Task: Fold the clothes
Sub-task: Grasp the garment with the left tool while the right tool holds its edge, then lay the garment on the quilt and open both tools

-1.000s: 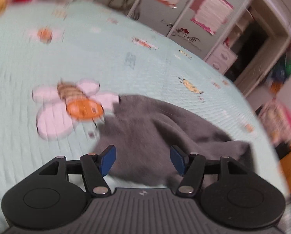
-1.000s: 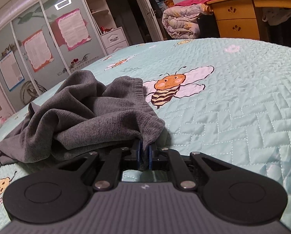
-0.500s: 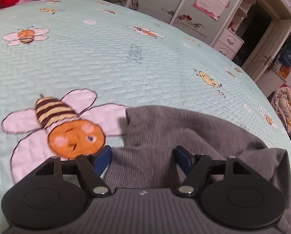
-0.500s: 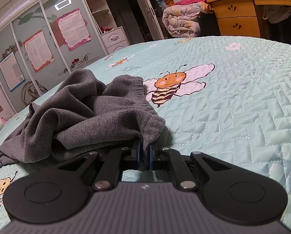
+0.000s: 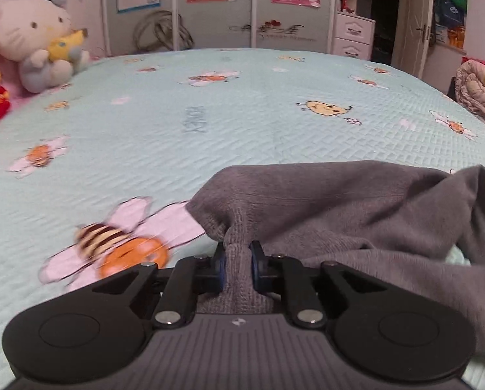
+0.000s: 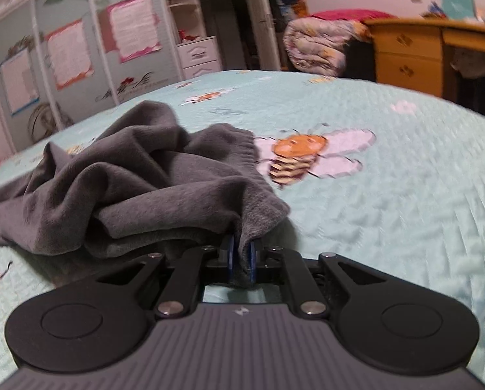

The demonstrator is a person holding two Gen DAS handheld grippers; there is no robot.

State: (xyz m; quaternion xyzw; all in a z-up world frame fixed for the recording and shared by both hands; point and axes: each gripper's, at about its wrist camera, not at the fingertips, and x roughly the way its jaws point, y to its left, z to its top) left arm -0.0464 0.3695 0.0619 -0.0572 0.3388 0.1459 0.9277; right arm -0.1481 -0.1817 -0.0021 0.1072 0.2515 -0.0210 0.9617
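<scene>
The crumpled grey knit garment [image 5: 356, 208] [image 6: 138, 175] lies on the pale green quilted bedspread with bee prints [image 5: 210, 136] [image 6: 388, 201], its far folds hidden under themselves. The left gripper [image 5: 237, 268] has just been closing and now pinches a ribbed edge; the right gripper [image 6: 241, 261] clamps another edge. Faded lettering on the bedspread is too blurred to read.

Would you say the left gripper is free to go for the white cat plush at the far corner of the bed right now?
Probably not. The left gripper has just closed on a bunch of the grey garment, so it is occupied. The plush sits far across the bedspread; nothing lies between, but reaching it would mean dragging or dropping the garment.
</scene>
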